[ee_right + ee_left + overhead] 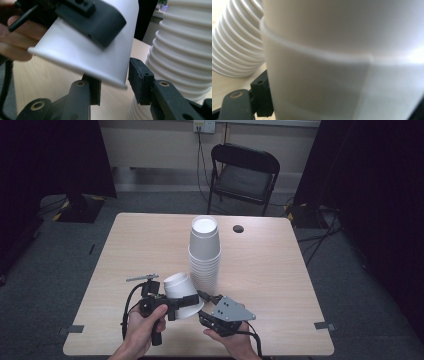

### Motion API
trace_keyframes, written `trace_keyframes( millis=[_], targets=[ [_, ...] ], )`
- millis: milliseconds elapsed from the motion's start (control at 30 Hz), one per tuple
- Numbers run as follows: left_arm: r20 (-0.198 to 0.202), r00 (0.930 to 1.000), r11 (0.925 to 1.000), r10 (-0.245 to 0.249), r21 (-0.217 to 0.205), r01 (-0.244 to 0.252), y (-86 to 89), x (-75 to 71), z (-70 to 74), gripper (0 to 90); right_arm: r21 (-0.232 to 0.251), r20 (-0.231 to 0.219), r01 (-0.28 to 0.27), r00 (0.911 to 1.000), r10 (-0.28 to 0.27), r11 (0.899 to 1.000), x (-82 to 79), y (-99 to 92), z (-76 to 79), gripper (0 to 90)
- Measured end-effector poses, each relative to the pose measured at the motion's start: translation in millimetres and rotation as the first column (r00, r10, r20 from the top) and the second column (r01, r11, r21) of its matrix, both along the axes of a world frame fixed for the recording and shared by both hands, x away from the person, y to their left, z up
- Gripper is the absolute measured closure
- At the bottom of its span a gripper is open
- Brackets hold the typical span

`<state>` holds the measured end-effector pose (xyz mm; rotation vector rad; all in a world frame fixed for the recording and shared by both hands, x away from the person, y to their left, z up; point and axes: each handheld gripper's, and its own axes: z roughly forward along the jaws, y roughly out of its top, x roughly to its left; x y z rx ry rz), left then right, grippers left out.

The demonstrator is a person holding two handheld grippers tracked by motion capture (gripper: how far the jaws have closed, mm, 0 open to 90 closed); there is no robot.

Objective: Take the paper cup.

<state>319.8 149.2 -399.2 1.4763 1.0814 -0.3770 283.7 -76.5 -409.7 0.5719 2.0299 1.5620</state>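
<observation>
Cup (pixel 181 292) is lying tilted at lower centre of the high view, above the desk (pixel 280 270), its base pointing up-left and its rim down-right. The left tool (pixel 186 301) is gripping it across the wall. The right tool (pixel 113 83) is standing part open, its pads straddling the cup's rim edge without pressing, as the right tool's view is showing. A stack of cups (pixel 204 252) is standing upside down just behind, nested one over another.
</observation>
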Motion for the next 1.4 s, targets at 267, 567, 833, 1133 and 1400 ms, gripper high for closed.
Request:
trace_keyframes(
  millis=[267, 567, 833, 1133, 1400],
  targets=[
    [-0.048, 0.9987, 0.9988, -0.017, -0.047, 0.015, -0.7, 0.2, -2.4, 15.0, 0.03, 0.029, 0.014, 0.9995, -0.015, 0.999, 2.8, 4.1, -1.7, 67.8],
    [-0.077, 0.9962, 0.9957, -0.042, -0.086, 0.035, 0.0, 0.8, -3.4, 14.8, 0.039, 0.055, 0.037, 0.9977, -0.04, 0.999, 2.9, 5.8, -0.2, 80.1],
    [-0.067, 0.9966, 0.9933, -0.048, -0.108, 0.041, -0.3, 1.6, -4.6, 13.5, 0.024, 0.079, 0.054, 0.9953, -0.055, 0.998, 1.5, 5.5, 0.0, 83.4],
    [-0.069, 0.9966, 0.9878, -0.045, -0.152, 0.034, 1.5, 3.7, -6.1, 13.9, 0.01, 0.092, 0.042, 0.9948, -0.043, 0.999, 1.0, 4.1, 2.6, 84.3],
    [-0.045, 0.999, 0.9826, -0.005, -0.186, -0.004, 10.6, 6.8, -6.2, 15.7, 0.003, 0.056, 0.009, 0.9984, -0.009, 1.0, -0.1, 4.0, -0.2, 84.6]
  ],
)
